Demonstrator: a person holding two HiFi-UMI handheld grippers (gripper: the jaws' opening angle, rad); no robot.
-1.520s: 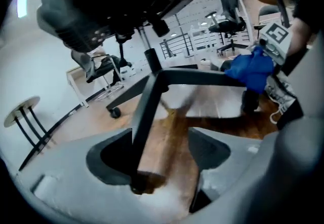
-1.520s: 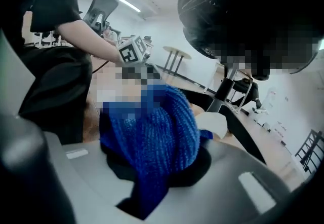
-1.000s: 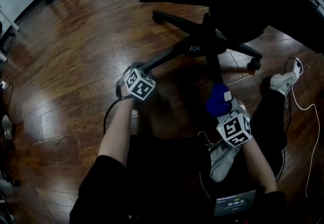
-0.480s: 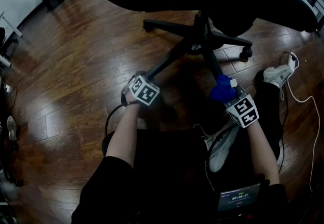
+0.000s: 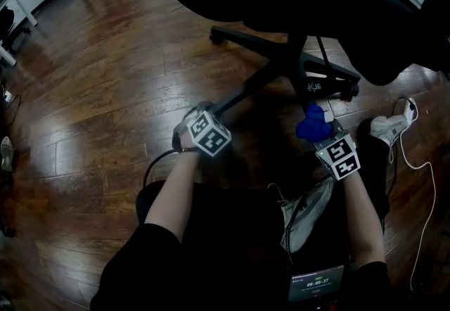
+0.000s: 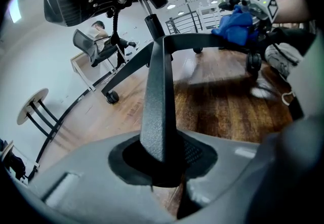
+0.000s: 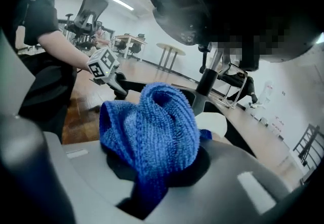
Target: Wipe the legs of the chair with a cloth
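Note:
A black office chair stands over its star base (image 5: 309, 81). My left gripper (image 5: 200, 114) is shut on the outer end of one black chair leg (image 5: 246, 91). In the left gripper view that leg (image 6: 159, 91) runs up from between the jaws of the left gripper (image 6: 162, 164), which have just been closing on it. My right gripper (image 5: 322, 135) is shut on a bunched blue cloth (image 5: 311, 123). The cloth (image 6: 235, 25) rests against another leg near the hub. In the right gripper view the cloth (image 7: 152, 126) fills the right gripper (image 7: 157, 167).
A caster (image 6: 112, 97) ends a far leg, and another caster (image 5: 218, 36) shows at the back. A white cable (image 5: 415, 162) and the person's shoe (image 5: 390, 123) lie on the wooden floor at the right. Other chairs, a round table (image 6: 30, 106) and a seated person (image 6: 96, 30) stand further off.
The chair base has turned and shifted right in the head view. My left gripper moved right with its leg. The right gripper carried the cloth up towards the hub.

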